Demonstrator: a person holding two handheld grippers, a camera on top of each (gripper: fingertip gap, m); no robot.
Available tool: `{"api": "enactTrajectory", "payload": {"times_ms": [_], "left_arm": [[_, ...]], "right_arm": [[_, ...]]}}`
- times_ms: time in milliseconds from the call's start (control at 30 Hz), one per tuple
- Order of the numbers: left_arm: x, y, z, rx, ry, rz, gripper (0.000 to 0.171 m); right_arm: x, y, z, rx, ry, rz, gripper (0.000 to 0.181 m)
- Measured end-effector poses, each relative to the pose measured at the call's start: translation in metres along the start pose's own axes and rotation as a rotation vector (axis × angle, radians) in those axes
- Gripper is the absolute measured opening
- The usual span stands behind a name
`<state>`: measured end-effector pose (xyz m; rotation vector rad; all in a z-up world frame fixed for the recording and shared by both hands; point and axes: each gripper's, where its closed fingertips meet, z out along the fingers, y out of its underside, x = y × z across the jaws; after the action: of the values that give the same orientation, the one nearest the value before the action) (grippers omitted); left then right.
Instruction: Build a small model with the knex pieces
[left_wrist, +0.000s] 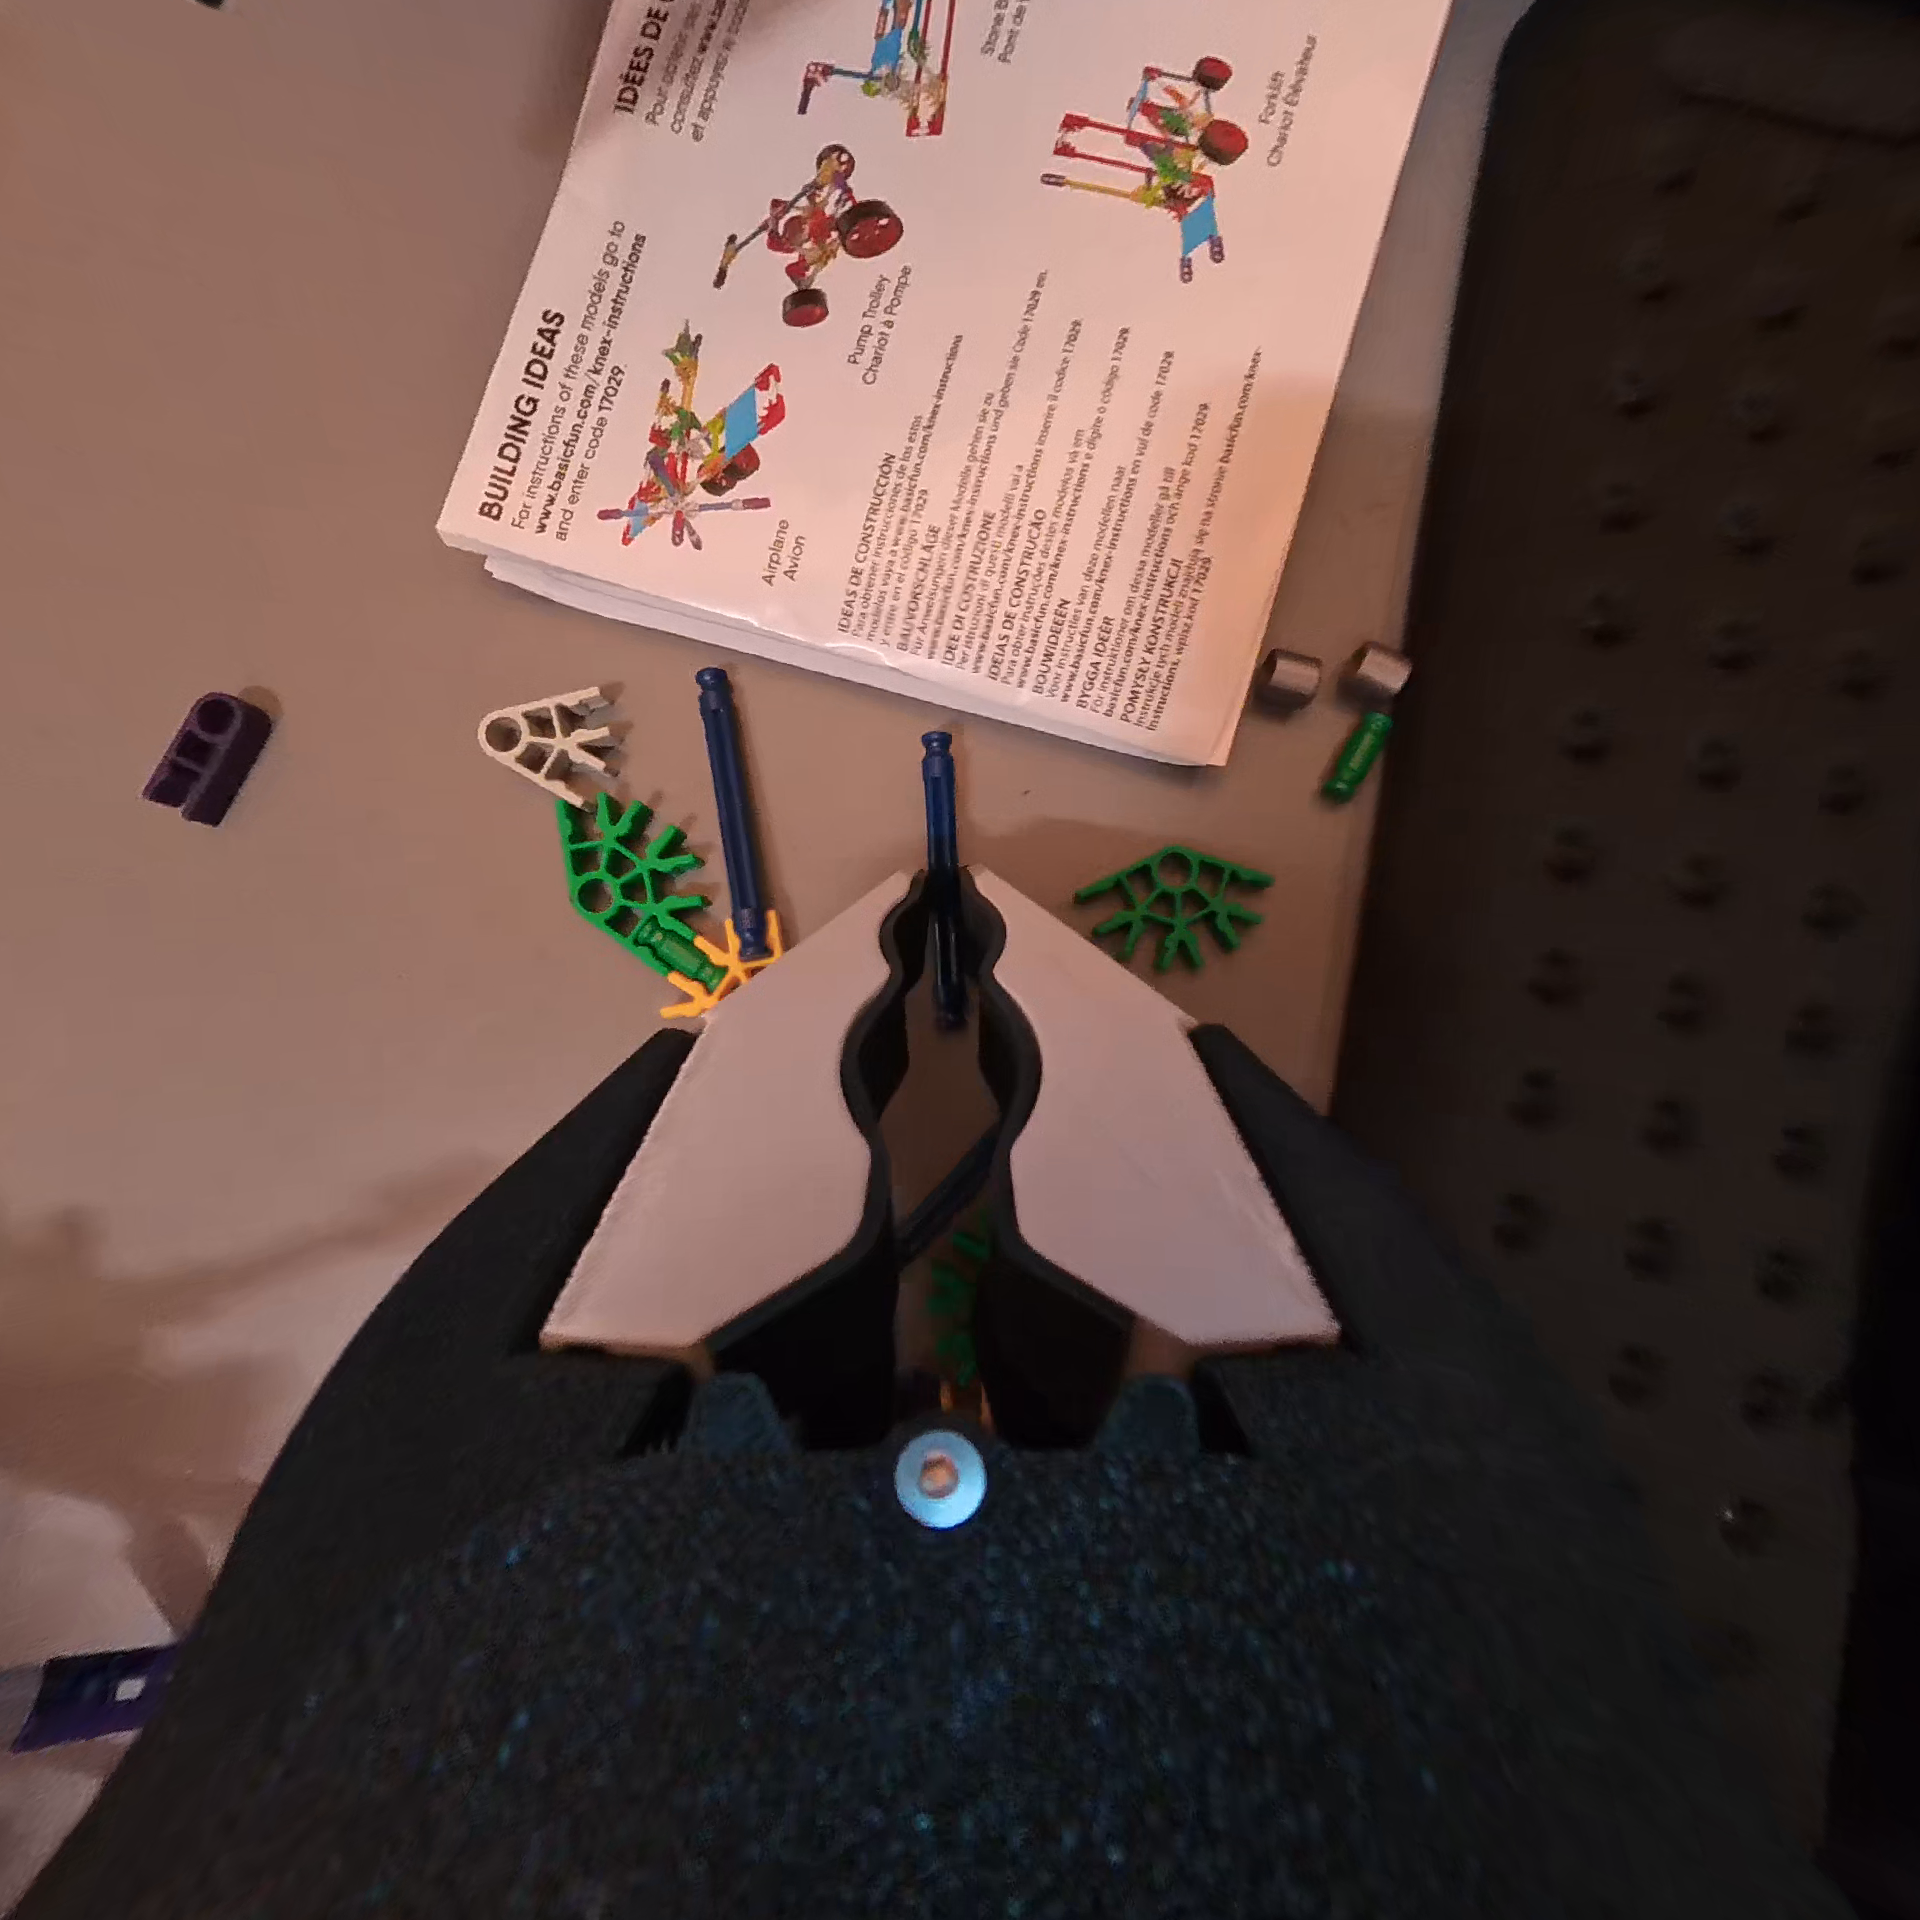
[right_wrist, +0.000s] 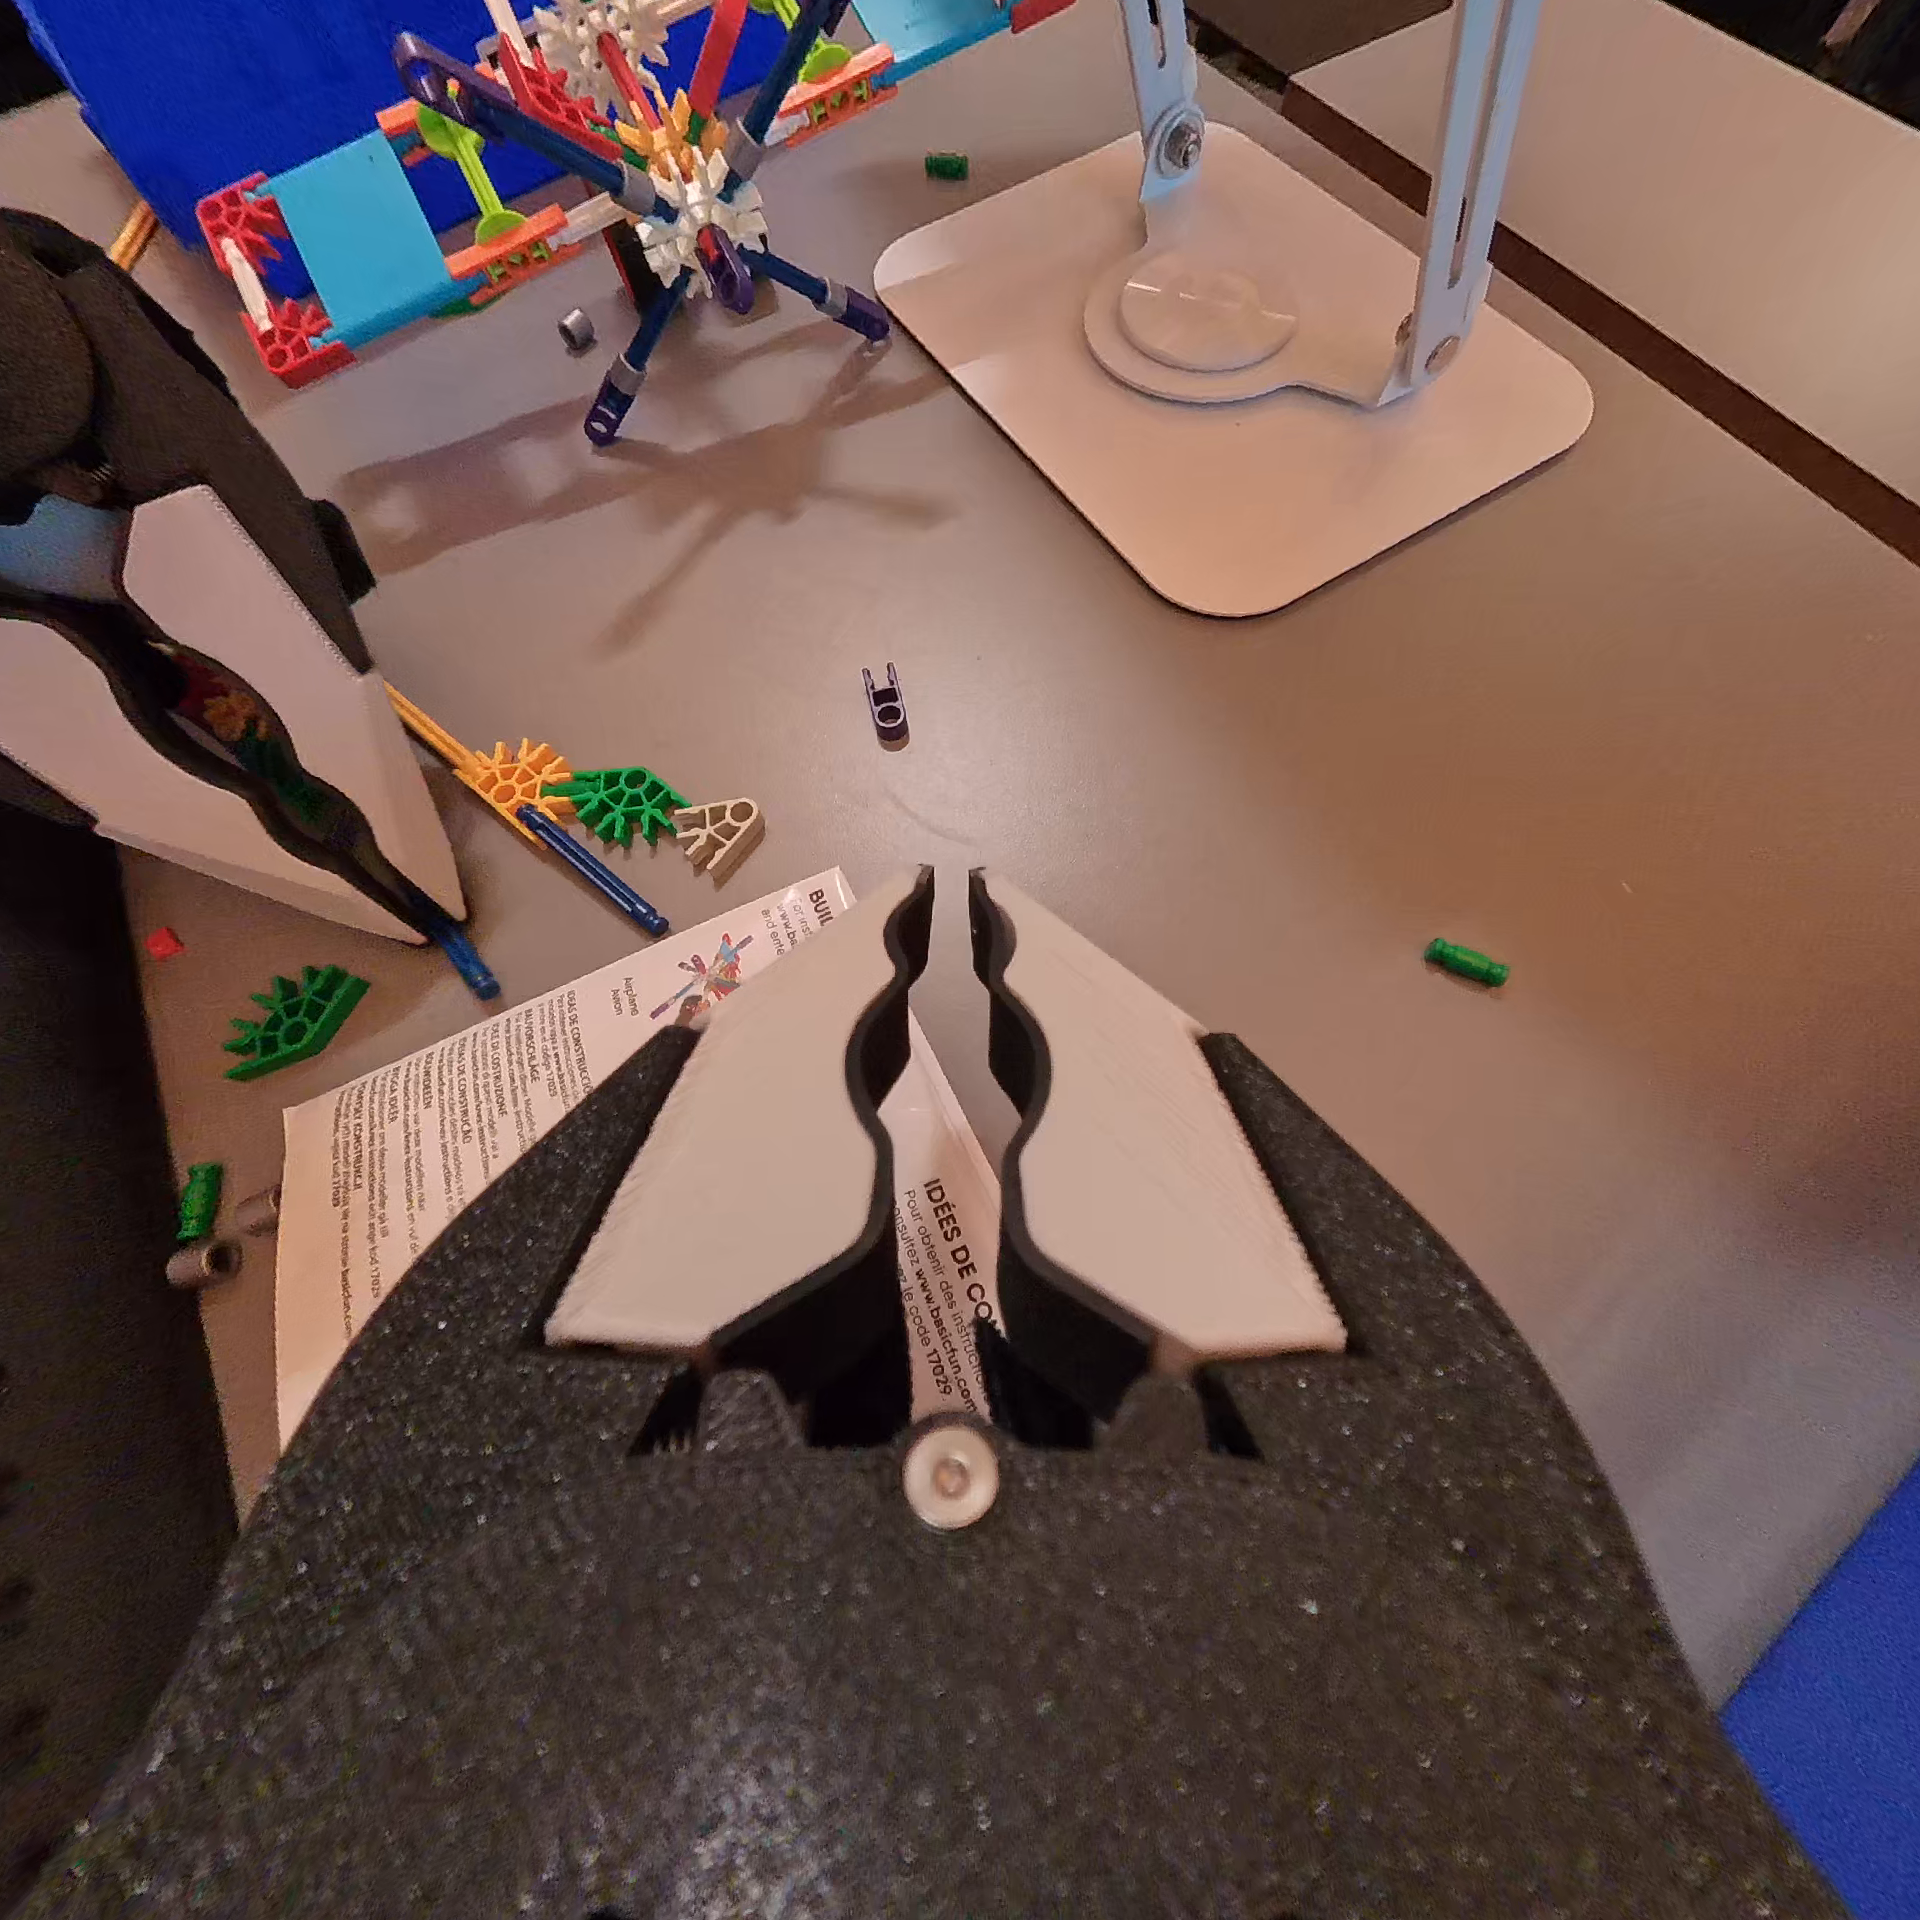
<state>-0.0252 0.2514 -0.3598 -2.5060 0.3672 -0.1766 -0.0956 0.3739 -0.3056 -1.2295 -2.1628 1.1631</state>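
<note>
The left gripper (left_wrist: 940, 878) is clenched on a dark blue rod (left_wrist: 938, 800). One end of the rod pokes out past the tips towards the booklet (left_wrist: 935, 364). The right wrist view shows this gripper tipped down at the table (left_wrist: 260, 416), just off the booklet's near corner. Whether the rod is clear of the table cannot be told.

The right gripper (right_wrist: 951, 878) hangs above the booklet. Its jaws stand a narrow slit apart with nothing between them.

Loose toy parts lie along the booklet's near edge:
- a second blue rod (left_wrist: 732, 810);
- a green fan piece (left_wrist: 623, 873) touching a grey piece (left_wrist: 551, 732);
- a yellow star piece (left_wrist: 727, 971), partly under the left gripper;
- another green fan piece (left_wrist: 1174, 899) on the other side of the held rod.

Off one corner of the booklet sit two grey sleeves (left_wrist: 1288, 681) and a short green peg (left_wrist: 1356, 753). A purple clip (left_wrist: 208, 753) lies well apart from the booklet on bare table.

The table is smooth and grey-brown. Beyond the booklet stand a built toy model (right_wrist: 623, 187) of many colours in front of a blue box (right_wrist: 208, 83), and the flat white base of a stand (right_wrist: 1247, 416). Dark dimpled fabric (left_wrist: 1662, 727) borders the table beside the booklet.
</note>
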Motion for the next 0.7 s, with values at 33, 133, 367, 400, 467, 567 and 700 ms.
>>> {"api": "enactTrajectory", "payload": {"times_ms": [33,133,367,400,467,567,700], "left_arm": [[-0.001,0.000,0.001,0.006,0.003,-0.013,0.005],[-0.002,-0.002,0.001,0.020,0.007,-0.023,0.005],[-0.003,-0.007,-0.010,0.067,-0.002,-0.016,0.016],[-0.004,-0.006,-0.013,0.068,-0.007,-0.019,0.016],[-0.008,-0.007,-0.020,0.085,-0.037,-0.017,0.017],[-0.015,-0.005,-0.033,0.115,-0.078,-0.052,0.018],[-0.019,0.006,-0.042,0.114,-0.102,-0.099,0.017]], "right_arm": [[0.000,0.001,0.000,-0.004,0.001,-0.002,0.007],[0.000,0.002,0.001,-0.008,0.000,-0.004,0.007],[0.001,0.001,0.000,-0.005,0.004,-0.002,0.007],[0.001,0.001,0.000,-0.004,0.004,-0.002,0.007],[0.002,0.001,-0.001,-0.003,0.005,-0.002,0.007],[0.002,0.001,-0.001,-0.002,0.006,-0.001,0.007],[0.002,0.002,-0.001,-0.005,0.006,-0.001,0.007]]}}
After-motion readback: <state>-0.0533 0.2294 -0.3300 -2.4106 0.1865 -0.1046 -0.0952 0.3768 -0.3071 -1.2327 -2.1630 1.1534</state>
